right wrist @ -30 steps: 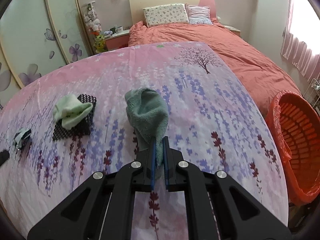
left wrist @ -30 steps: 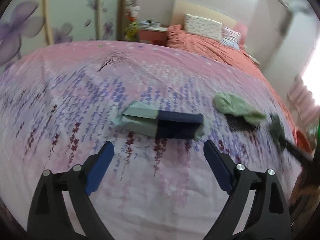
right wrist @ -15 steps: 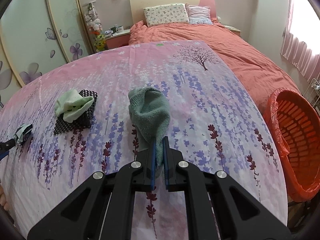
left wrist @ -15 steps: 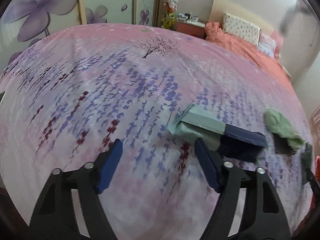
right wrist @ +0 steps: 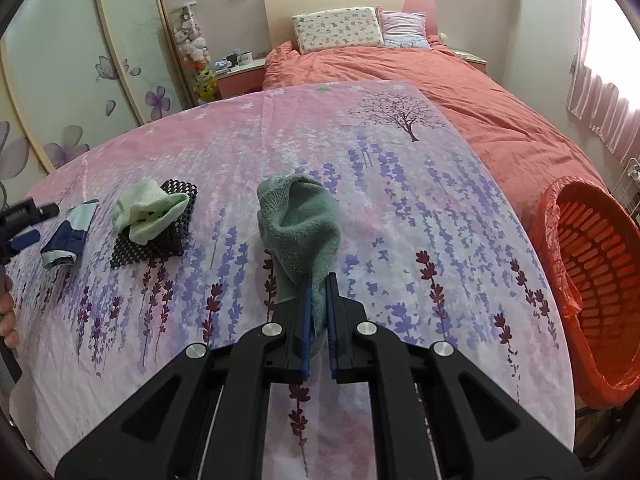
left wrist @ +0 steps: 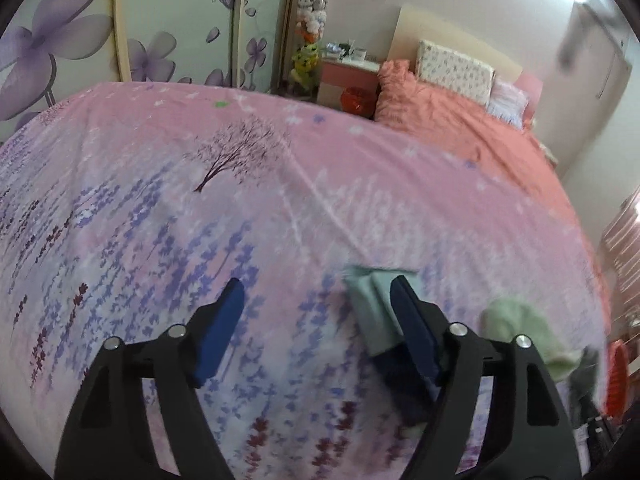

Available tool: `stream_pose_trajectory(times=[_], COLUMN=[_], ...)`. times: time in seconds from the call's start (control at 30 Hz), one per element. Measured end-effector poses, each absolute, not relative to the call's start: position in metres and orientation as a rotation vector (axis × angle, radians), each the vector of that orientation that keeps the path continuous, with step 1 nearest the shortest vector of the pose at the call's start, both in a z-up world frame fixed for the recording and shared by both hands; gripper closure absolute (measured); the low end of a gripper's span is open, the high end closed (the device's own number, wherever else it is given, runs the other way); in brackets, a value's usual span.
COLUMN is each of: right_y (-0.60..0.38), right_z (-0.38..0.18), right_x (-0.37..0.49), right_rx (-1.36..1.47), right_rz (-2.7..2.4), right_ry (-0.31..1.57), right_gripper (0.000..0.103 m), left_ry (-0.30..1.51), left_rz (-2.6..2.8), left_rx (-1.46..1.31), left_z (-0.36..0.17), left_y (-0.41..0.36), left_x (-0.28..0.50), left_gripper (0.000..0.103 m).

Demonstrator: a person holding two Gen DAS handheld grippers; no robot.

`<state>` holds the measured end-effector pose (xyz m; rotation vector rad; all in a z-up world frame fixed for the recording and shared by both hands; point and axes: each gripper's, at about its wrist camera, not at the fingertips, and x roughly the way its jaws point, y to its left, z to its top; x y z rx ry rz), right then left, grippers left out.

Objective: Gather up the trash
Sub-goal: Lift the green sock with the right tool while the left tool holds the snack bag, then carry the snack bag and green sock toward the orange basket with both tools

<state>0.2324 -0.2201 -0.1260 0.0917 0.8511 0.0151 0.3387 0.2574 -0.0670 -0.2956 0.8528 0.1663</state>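
Right wrist: orange basket (right wrist: 592, 280) beside bedspread (right wrist: 400, 200) edge

The left gripper (left wrist: 316, 312), jaws just widening with nothing between, hovers over the bedspread (left wrist: 280, 200) beside a folded teal-and-navy packet (left wrist: 372, 304).

No legible text, label, brand or number on anything in view.

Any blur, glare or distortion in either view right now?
Left wrist view: motion-smeared, the folded cloth and pale sock soft, glare top right. Right wrist view: sharp, green sock crisp, window blown out. Both views: fisheye bends the bedspread.
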Motion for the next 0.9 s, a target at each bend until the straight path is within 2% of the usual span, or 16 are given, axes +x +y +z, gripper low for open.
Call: stream_pose_trajectory(times=[0.1, 0.3, 0.33, 0.4, 0.47, 0.53, 0.57, 0.7, 0.77, 0.8, 0.83, 0.87, 0.9], right_y=[-0.22, -0.221, -0.221, -0.221, -0.221, -0.221, -0.22, -0.216, -0.211, -0.208, -0.207, -0.207, -0.207], right_z=[-0.126, -0.127, -0.126, -0.126, -0.125, -0.123, -0.123, -0.127, -0.13, -0.13, -0.129, -0.129, -0.129], right_x=[0.233, 0.233, 0.232, 0.232, 0.232, 0.232, 0.233, 0.242, 0.247, 0.248, 0.249, 0.249, 0.247], right_rx=[0.089, 0.106, 0.1, 0.094, 0.1, 0.107, 0.108, 0.115, 0.112, 0.098, 0.091, 0.083, 0.079], right_rz=[0.02, 0.028, 0.03, 0.042, 0.052, 0.057, 0.058, 0.059, 0.049, 0.036, 0.035, 0.03, 0.032], right_ry=[0.853, 0.854, 0.853, 0.853, 0.851, 0.838, 0.834, 0.857, 0.864, 0.864, 0.864, 0.864, 0.862], right_gripper=[0.096, 0.096, 0.093, 0.084, 0.059, 0.05, 0.049, 0.049, 0.052, 0.059, 0.077, 0.085, 0.088], left_ry=[0.861, 0.936, 0.95, 0.969, 0.962, 0.957, 0.953, 0.943, 0.94, 0.938, 0.936, 0.934, 0.934], left_rz=[0.104, 0.082, 0.087, 0.093, 0.099, 0.096, 0.09, 0.017, -0.024, -0.047, -0.072, -0.091, -0.11], left_rx=[-0.28, -0.204, -0.196, -0.178, -0.136, -0.104, -0.094, -0.074, -0.069, -0.063, -0.055, -0.05, -0.045], left_z=[-0.064, -0.086, -0.09, -0.097, -0.099, -0.1, -0.1, -0.1, -0.101, -0.102, -0.102, -0.102, -0.103], left_y=[0.241, 0.207, 0.205, 0.2, 0.194, 0.191, 0.189, 0.182, 0.176, 0.173, 0.169, 0.166, 0.164], left_x=[0.335, 0.341, 0.343, 0.346, 0.347, 0.346, 0.346, 0.337, 0.328, 0.324, 0.318, 0.315, 0.309], left_gripper=[0.023, 0.023, 0.023, 0.026, 0.03, 0.036, 0.041, 0.057, 0.058, 0.058, 0.058, 0.059, 0.058])
